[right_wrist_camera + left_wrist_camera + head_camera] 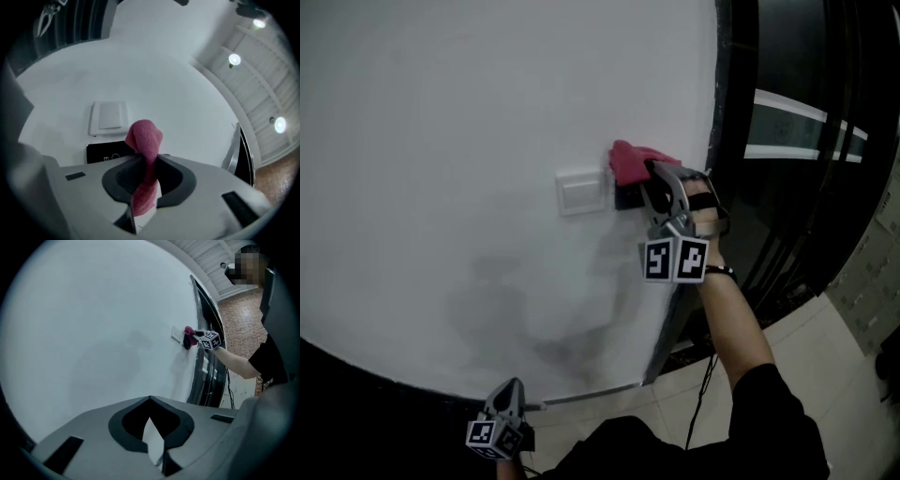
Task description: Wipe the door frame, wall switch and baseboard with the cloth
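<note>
A red cloth (630,159) is pressed to the white wall just right of the white wall switch (580,192). My right gripper (654,178) is shut on it; in the right gripper view the cloth (145,136) rises out of the closed jaws (144,190), with the switch (108,117) to its upper left. The dark door frame (733,112) runs down the right side. A dark baseboard (356,389) crosses the bottom left. My left gripper (510,389) hangs low near the baseboard, shut and holding nothing (152,442).
A small black panel (627,199) sits on the wall under the cloth, also seen as the black panel (105,152). Dark glass doors (806,141) fill the right, over a tiled floor (811,347). A black cable (703,398) hangs by the person's arm.
</note>
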Demonstrator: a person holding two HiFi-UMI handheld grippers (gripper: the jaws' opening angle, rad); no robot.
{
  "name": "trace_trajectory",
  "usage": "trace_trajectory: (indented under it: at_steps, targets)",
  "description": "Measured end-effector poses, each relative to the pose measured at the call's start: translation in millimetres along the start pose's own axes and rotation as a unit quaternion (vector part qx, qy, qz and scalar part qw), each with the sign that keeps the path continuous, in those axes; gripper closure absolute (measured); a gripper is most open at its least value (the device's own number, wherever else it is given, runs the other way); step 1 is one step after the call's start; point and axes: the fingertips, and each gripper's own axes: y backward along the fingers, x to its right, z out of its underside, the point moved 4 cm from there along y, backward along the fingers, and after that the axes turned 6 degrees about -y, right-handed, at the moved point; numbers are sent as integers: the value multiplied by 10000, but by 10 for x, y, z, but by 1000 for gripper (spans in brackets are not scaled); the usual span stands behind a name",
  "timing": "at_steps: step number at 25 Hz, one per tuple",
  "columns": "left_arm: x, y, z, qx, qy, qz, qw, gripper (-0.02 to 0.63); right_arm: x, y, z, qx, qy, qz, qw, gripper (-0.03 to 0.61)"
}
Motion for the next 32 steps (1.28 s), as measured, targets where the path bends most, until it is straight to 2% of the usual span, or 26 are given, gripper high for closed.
trace_trajectory:
  at_steps: [6,11,22,32]
  targets:
    - [-65,56,64,-68,-35,-86,9999,614,-355,-7,64,-92,18,-340,9994,509]
    - [-83,67,61,-121,23,-147,9998,614,-509,39,74,-96,274,-445,9986,508]
    - [2,-42,122,-151,62,-35,9999,614,-680,130,129,-22,444,-603,9972,508]
    - [22,-65,121,-186,125,-22,9997,614,-779,184,156,-68,260,-787,9965,508]
